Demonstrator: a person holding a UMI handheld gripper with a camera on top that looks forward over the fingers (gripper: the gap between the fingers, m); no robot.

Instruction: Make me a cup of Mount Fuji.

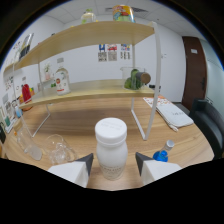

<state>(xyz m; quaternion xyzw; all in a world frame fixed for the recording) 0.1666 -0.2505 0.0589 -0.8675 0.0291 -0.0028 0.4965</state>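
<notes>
The gripper [114, 164] has two pale, whitish fingers [75, 172]. Each is broad and blocky near the camera. Each ends in a small dark, pointed tip facing inward.

bottle [110, 148]: white plastic, smooth and a bit matt, between your gripper [114, 165] fingers
fingers [84, 163]: dark tips, matt
table [80, 122]: light wood, smooth, under the bottle
shelf [95, 35]: pale wood boards on thin white metal legs, behind the bottle
glasses [55, 147]: clear and shiny, left of the bottle
cloth [172, 114]: white, soft-looking, right of the bottle
</notes>
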